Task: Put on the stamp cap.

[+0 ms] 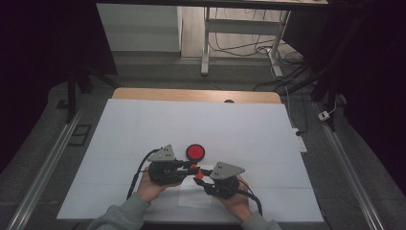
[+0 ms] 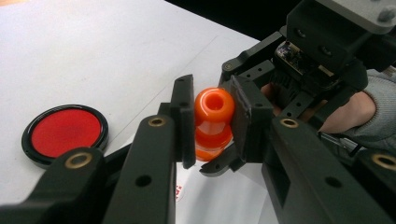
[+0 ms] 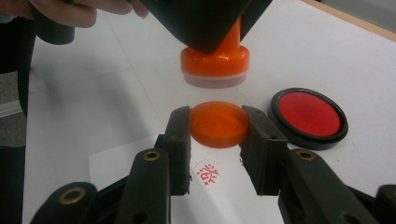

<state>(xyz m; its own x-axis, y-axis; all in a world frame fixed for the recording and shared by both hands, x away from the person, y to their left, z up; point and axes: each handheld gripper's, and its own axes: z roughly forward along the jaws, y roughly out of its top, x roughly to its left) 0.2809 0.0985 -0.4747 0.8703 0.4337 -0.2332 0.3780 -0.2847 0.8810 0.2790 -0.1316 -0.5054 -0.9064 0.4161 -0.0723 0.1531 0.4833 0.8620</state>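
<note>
An orange stamp (image 2: pixel 214 106) hangs just above the table, gripped at its knob handle between the pads of my left gripper (image 2: pixel 212 123). In the right gripper view the stamp's base (image 3: pixel 215 63) points down, close above its orange cap (image 3: pixel 217 122). My right gripper (image 3: pixel 217 135) is shut on that cap. Below the cap lies a white paper slip (image 3: pixel 121 158) bearing a round red imprint (image 3: pixel 208 173). From above, the left gripper (image 1: pixel 190 166) and right gripper (image 1: pixel 198 176) meet tip to tip near the table's front middle.
A round red ink pad (image 1: pixel 195 152) in a black case lies open just behind the grippers, also visible as the ink pad (image 3: pixel 309 114) to the right of the cap. White sheeting (image 1: pixel 143 129) covers the table. A wooden edge (image 1: pixel 191 95) runs along the far side.
</note>
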